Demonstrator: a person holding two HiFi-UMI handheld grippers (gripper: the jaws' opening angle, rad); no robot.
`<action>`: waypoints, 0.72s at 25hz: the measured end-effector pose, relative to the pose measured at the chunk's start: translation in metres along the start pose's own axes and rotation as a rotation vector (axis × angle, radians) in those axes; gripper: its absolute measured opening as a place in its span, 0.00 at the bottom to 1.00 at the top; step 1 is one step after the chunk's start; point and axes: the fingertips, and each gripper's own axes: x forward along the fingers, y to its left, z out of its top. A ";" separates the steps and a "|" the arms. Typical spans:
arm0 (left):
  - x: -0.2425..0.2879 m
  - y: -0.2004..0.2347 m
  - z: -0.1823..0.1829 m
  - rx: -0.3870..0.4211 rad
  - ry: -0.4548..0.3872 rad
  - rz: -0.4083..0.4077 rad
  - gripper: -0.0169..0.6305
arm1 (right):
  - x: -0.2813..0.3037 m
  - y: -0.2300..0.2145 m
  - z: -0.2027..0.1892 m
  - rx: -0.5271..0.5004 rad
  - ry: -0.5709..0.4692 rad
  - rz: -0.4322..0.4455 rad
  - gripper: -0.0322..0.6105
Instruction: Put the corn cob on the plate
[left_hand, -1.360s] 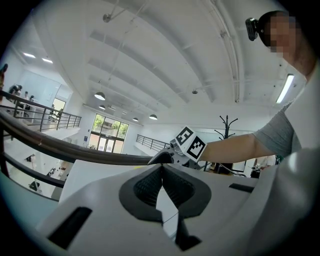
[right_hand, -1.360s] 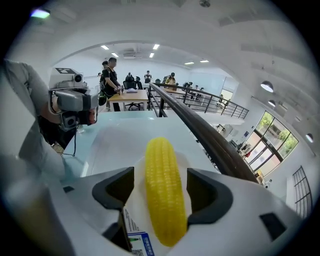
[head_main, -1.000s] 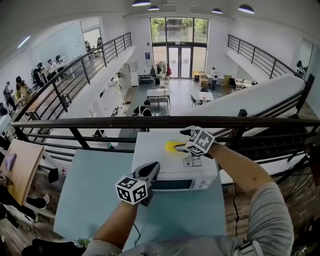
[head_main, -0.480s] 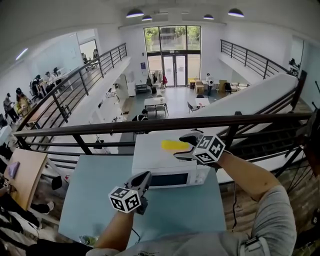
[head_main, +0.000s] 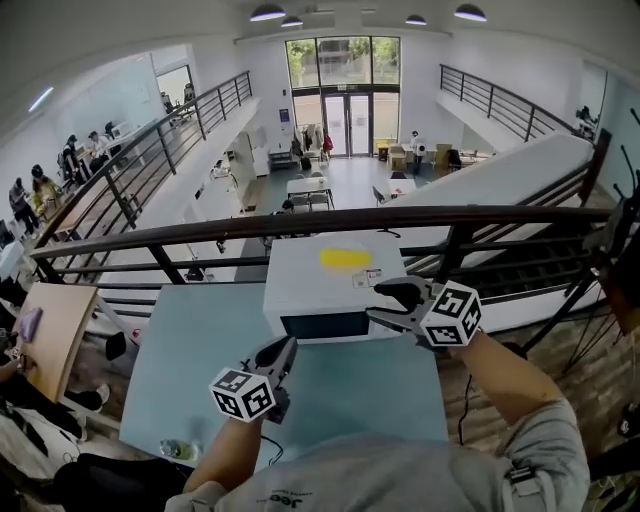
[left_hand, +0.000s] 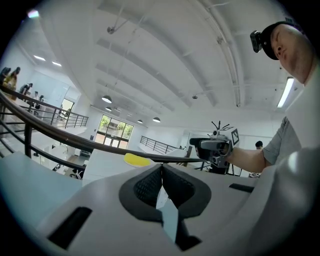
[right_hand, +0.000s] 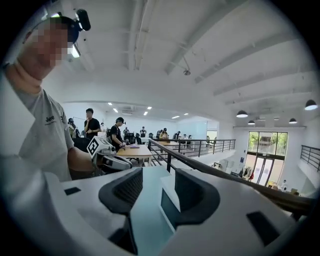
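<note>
The flat yellow round plate (head_main: 345, 258) lies on top of the white box-shaped microwave oven (head_main: 300, 292), in the upper middle of the head view, and nothing lies on it. The corn cob itself I cannot find in any view; it may be inside the oven, but the dark front does not show this.

The right gripper (head_main: 386, 303) hovers at the right front corner of the oven, a little right of the frame centre. Its jaws have just been closing but stand apart, and only the light blue table (head_main: 190, 350) and the oven corner show between them, so it carries nothing. The left gripper (head_main: 283, 352), in the lower middle above the table, has its pads pressed together on nothing.

In my judgement the step now is to find and fetch the cob. It is good to open the jaws wide first, to take the cob across its middle with the long side level, and to press only lightly, because a cob is round and rolls easily. Then lay it at the plate's centre and release low, without pushing the plate toward the dark railing (head_main: 300, 243) behind.
</note>
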 end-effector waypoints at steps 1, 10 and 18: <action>-0.006 0.000 -0.005 -0.004 0.003 0.004 0.05 | -0.006 0.008 -0.004 0.016 -0.025 -0.011 0.37; -0.045 -0.016 -0.055 -0.069 0.032 0.028 0.05 | -0.036 0.063 -0.071 0.245 -0.168 -0.146 0.10; -0.066 -0.039 -0.105 -0.142 0.084 0.018 0.05 | -0.043 0.104 -0.145 0.452 -0.121 -0.168 0.08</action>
